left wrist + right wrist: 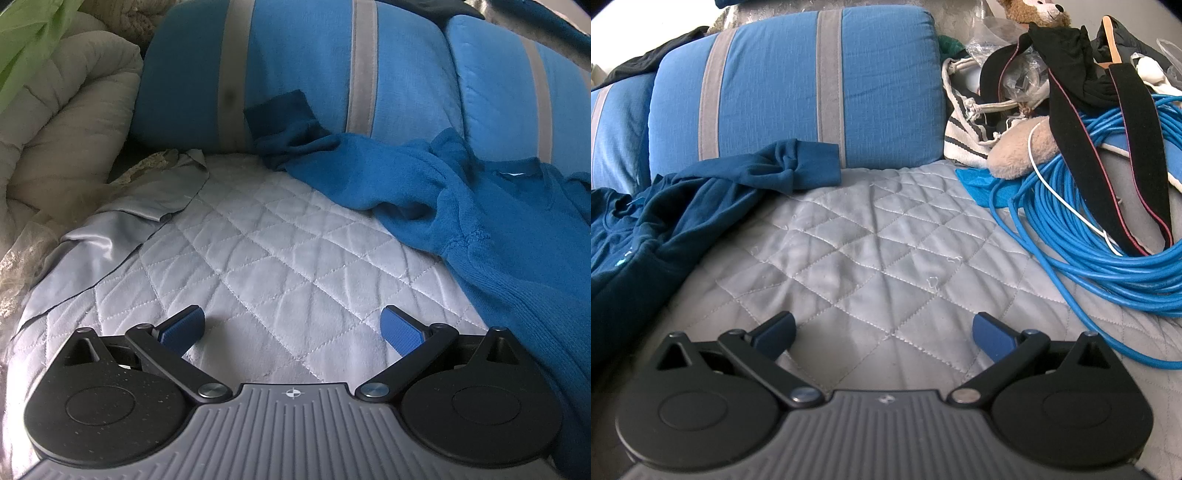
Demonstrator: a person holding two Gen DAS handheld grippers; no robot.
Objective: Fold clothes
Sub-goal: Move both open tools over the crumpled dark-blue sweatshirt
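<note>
Your left claw (293,326) has its blue-padded fingers (184,326) spread wide, gripping nothing. Your right claw (884,332) matches it: fingers (991,338) splayed apart, empty, angled slightly downward.

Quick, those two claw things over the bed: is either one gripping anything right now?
Left gripper: open, fingers spread wide over the pale grey quilted bedcover, holding nothing.
Right gripper: open, holding nothing; the dark blue knitted sweater lies untouched.
</note>
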